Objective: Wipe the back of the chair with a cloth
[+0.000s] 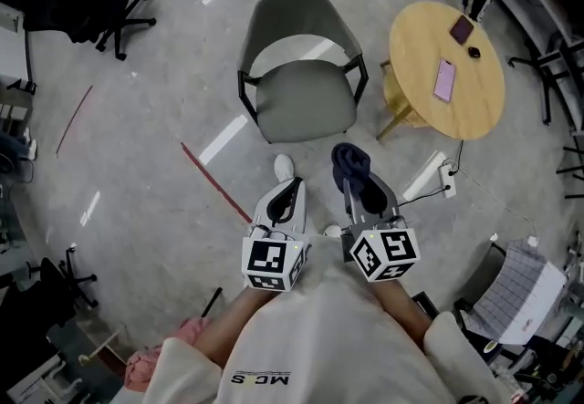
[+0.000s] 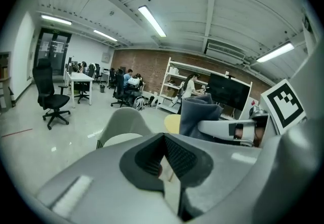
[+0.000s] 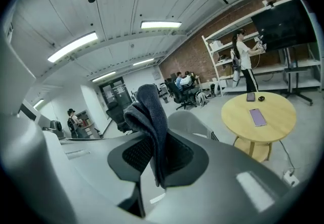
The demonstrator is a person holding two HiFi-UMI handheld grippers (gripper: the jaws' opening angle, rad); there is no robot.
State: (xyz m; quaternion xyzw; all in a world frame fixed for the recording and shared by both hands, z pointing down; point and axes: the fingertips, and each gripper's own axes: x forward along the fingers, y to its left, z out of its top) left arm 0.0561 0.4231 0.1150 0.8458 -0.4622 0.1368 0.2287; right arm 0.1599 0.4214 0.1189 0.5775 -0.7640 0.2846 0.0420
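Left gripper (image 2: pixel 164 138): grey jaws, black ribbed pads closed together, nothing between;
Ahead: pale grey-green shell chair (image 2: pixel 124 121) on the floor;
Right side: dark grey folded cloth (image 2: pixel 198 113) upright in the right gripper (image 2: pixel 203 128)

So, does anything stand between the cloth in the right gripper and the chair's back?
Nothing loose. The cloth in the right gripper faces bare floor, then the chair's own seat; the back is on the far side.
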